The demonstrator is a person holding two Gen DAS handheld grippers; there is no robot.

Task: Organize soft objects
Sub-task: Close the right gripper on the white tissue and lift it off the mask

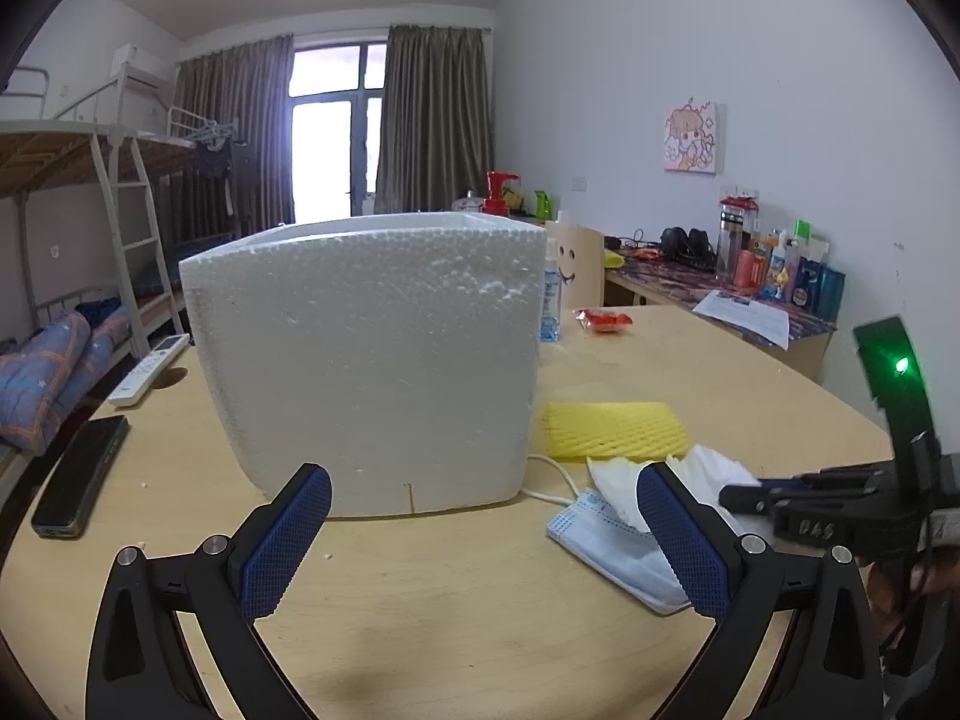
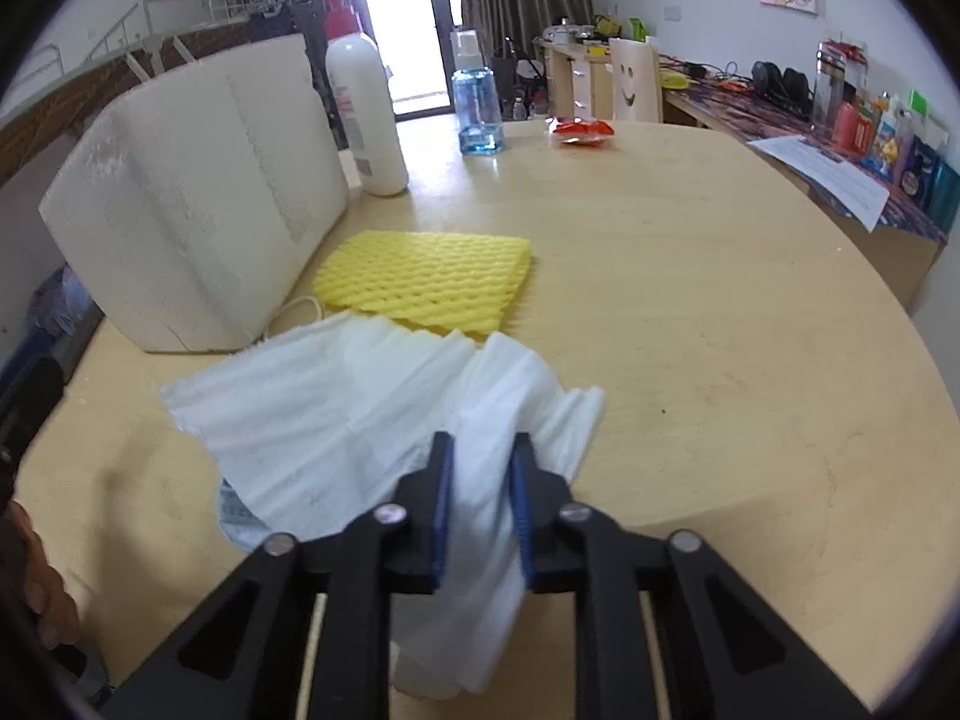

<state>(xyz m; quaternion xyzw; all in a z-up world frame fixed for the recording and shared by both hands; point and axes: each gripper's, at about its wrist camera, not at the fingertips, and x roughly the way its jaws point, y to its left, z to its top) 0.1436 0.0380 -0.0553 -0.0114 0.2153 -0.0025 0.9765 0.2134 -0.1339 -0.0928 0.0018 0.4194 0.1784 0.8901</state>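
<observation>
Right now my right gripper is pinched on the white tissue, which drapes over the table and partly covers a blue mask. Just past it lies the yellow foam net, beside the foam box. My left gripper hovers wide apart, holding nothing, facing the box. Behind the box stand a lotion bottle and a blue spray bottle; a red packet lies further back.
</observation>
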